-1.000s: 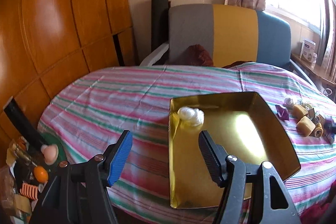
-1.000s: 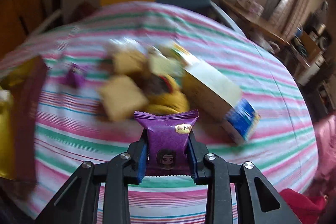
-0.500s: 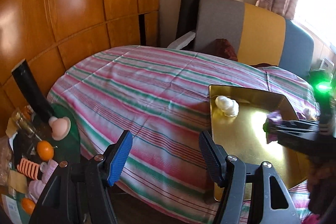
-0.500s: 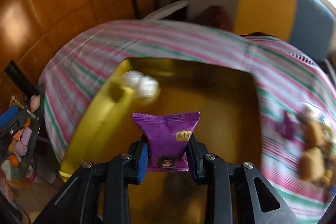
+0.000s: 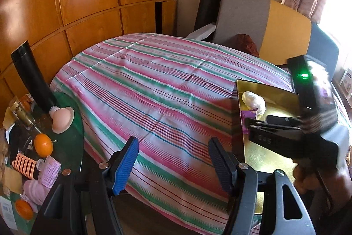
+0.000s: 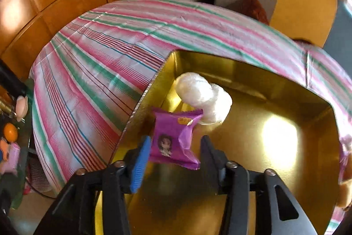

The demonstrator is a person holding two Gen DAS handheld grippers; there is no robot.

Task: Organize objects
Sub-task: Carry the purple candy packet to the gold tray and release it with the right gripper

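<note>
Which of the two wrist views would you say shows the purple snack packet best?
The right wrist view: the purple snack packet lies in the gold tray between the right gripper jaws. The left wrist view shows only a sliver.

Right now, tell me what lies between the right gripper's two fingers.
The purple snack packet lies between the right gripper's just-opened fingers, inside the gold tray beside the white wrapped sweet; the right wrist view shows it.
</note>
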